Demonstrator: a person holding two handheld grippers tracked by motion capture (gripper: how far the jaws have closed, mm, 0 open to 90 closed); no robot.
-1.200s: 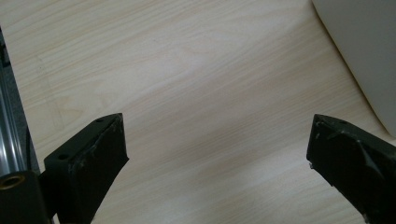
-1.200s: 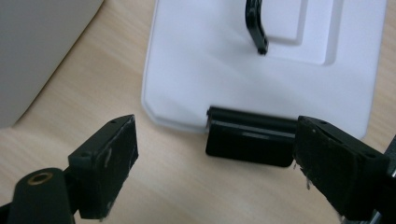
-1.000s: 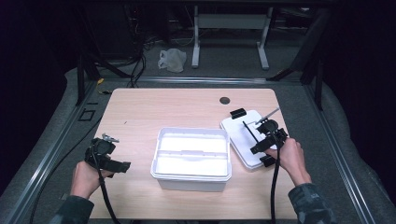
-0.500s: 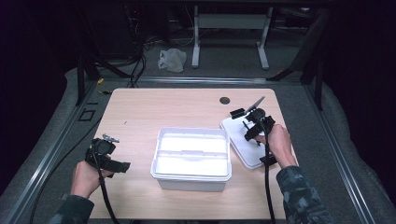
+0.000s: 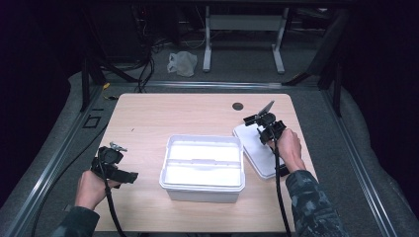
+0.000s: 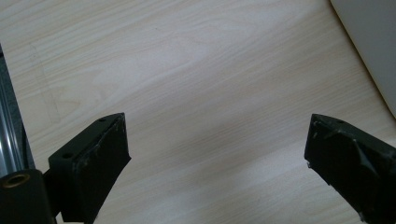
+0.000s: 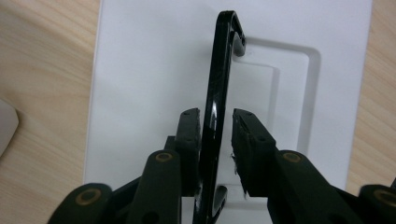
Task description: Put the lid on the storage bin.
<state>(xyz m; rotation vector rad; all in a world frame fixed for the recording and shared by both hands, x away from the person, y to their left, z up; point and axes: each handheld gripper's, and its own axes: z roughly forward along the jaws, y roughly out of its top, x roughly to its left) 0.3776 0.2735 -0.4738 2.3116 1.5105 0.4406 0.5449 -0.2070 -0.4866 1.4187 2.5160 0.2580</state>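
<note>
High view. Desk (image 5: 197, 118) of pale wood grain, rounded corners, with dark surroundings past its edges. White plastic bin (image 5: 203, 167) at centre, rectangular, with a low divider across it; its inside is overexposed and hard to read. At about 3 o'clock from the bin lies a flat white lid (image 5: 260, 154), partly covered by the person's right hand (image 5: 288, 149). The right hand-held gripper (image 5: 262, 122) sits over the lid's far end, forearm coming in from 5 o'clock, wrist bent forward. A thin black piece juts from it toward 1 o'clock, too small here to identify. The left hand-held gripper (image 5: 129, 176) rests at 9 o'clock from the bin, well apart from it and pointing toward it, cable trailing off the near edge.

Left gripper view. Two matte black jaws stand wide apart over bare wood, nothing between them. A white corner of the bin (image 6: 369, 51) is cut off at 2 o'clock.

Right gripper view. A glossy black curved strip (image 7: 217, 116), thin and edge-on with a hooked tip at 12 o'clock, stands between the jaws above the white lid (image 7: 140, 93), which has a moulded rectangular recess. The jaws have just been closing: the left pad touches the strip, while a sliver of gap shows at the right pad, so I cannot tell if the grip is firm. The strip's lower end is hidden behind the jaws.
</note>
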